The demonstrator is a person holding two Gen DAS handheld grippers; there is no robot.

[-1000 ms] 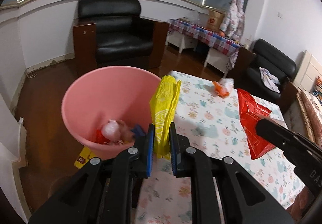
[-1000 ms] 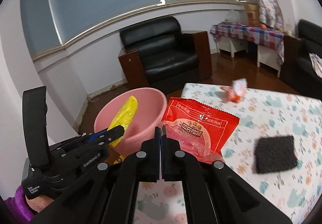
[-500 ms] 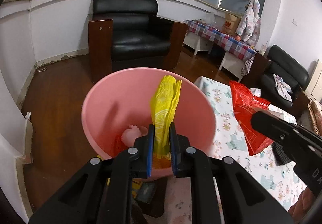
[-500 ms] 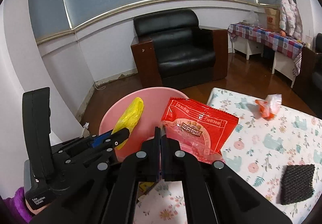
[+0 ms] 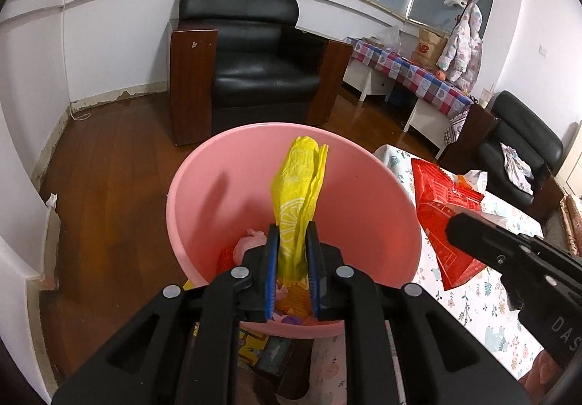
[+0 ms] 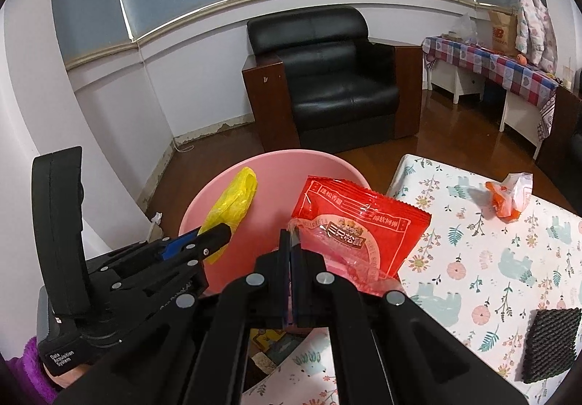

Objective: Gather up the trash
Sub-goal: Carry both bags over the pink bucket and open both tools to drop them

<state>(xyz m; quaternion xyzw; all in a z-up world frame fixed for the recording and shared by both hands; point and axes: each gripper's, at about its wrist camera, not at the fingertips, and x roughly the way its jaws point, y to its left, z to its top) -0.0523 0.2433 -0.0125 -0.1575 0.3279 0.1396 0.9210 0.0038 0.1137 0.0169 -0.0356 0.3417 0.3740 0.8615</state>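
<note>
My left gripper [image 5: 293, 235] is shut on a yellow plastic bag [image 5: 298, 194] and holds it over the open pink bin [image 5: 363, 215]; the bag also shows in the right wrist view [image 6: 232, 203]. The bin [image 6: 327, 163] holds several pieces of trash at its bottom. My right gripper [image 6: 291, 241] is shut on a red snack packet [image 6: 360, 226] at the bin's right rim, beside the table edge. The packet also shows in the left wrist view [image 5: 440, 219].
A floral tablecloth covers the table [image 6: 491, 259] to the right of the bin. An orange-and-white wrapper [image 6: 509, 195] and a black sponge [image 6: 551, 343] lie on it. A black armchair [image 5: 254, 70] stands behind the bin on the wooden floor.
Both grippers moved left from over the table toward the bin. The yellow bag now hangs over the bin's inside, and the red packet has come to the bin's right rim.
</note>
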